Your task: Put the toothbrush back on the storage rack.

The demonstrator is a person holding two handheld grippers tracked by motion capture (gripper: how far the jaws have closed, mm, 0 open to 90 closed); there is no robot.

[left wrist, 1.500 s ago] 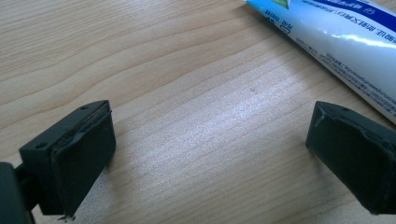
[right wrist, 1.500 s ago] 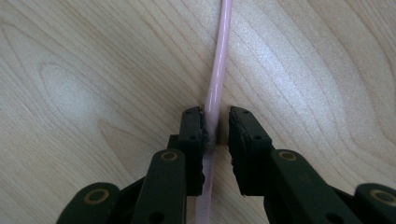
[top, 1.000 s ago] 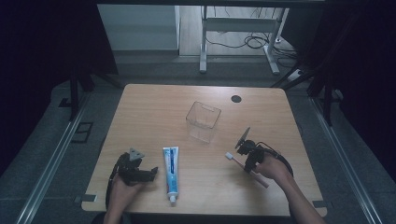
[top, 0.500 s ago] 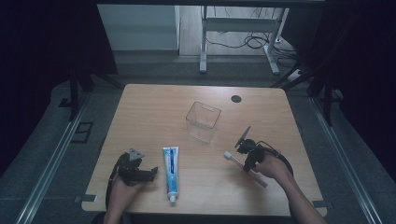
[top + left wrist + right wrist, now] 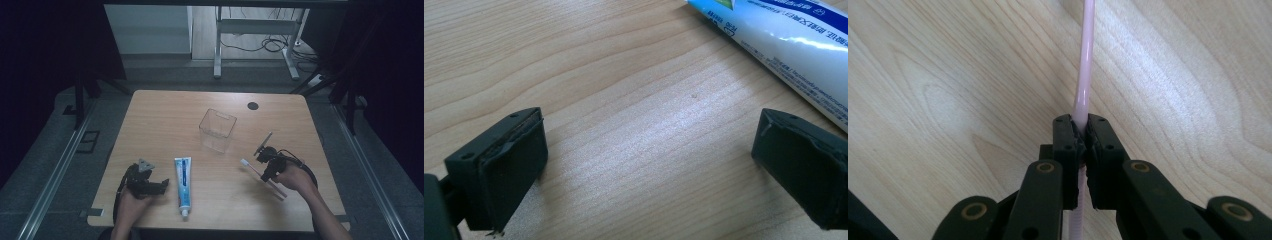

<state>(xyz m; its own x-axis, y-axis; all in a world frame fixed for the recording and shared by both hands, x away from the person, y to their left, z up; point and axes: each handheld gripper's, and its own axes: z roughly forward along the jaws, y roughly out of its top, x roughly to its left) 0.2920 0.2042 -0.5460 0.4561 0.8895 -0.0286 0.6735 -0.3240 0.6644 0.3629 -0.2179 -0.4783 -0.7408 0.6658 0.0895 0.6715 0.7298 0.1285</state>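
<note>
Right gripper view has the right gripper (image 5: 1080, 131) pinching the toothbrush (image 5: 1085, 65); the left gripper (image 5: 649, 165) is spread beside the untouched toothpaste (image 5: 794, 47); the clear bin (image 5: 217, 129) ahead awaits both.

Right gripper (image 5: 263, 169) grips toothbrush (image 5: 262, 178) beside toothpaste (image 5: 183, 186).

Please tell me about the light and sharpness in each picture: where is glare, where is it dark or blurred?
High view: dim, dark surroundings, table evenly lit. Left gripper view: sharp wood grain, a glare streak on the toothpaste tube. Right gripper view: bright sheen on the wood at upper right; the toothbrush handle is slightly soft.
</note>
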